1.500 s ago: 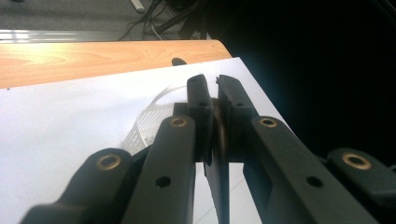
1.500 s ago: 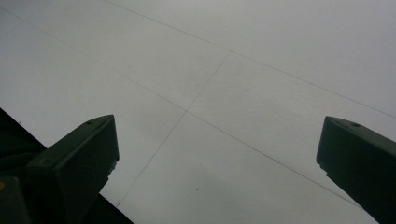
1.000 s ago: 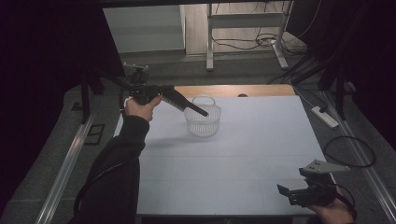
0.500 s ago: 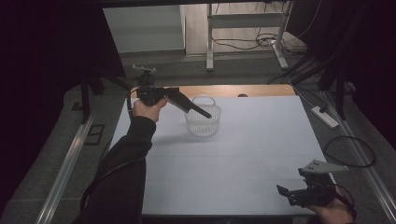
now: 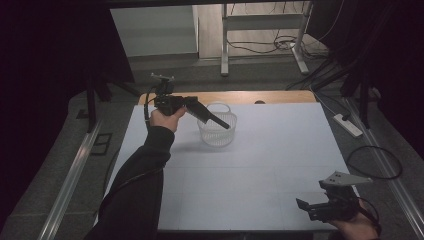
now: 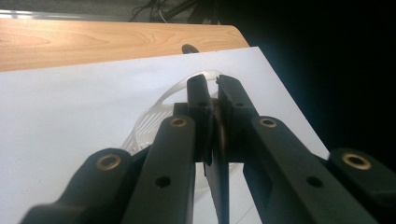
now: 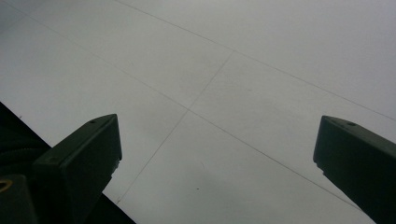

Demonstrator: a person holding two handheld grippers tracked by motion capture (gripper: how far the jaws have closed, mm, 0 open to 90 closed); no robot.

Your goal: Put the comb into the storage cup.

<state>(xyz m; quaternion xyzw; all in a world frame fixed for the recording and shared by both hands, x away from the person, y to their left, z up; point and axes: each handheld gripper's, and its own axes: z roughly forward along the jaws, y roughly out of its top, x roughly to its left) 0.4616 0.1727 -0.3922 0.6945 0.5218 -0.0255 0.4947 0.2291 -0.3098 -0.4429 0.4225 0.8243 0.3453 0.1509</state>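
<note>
Clear plastic basket, frame centre: my left gripper, jaws pressed together over its rim, could tip it; right gripper spread.

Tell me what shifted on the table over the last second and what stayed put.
The left tool, jaws shut, moved with its hand a little rightward and down, so its tip now reaches over the clear basket; whether it touches the rim I cannot tell. The basket stayed on the white sheet. The right tool kept still, jaws open.
</note>
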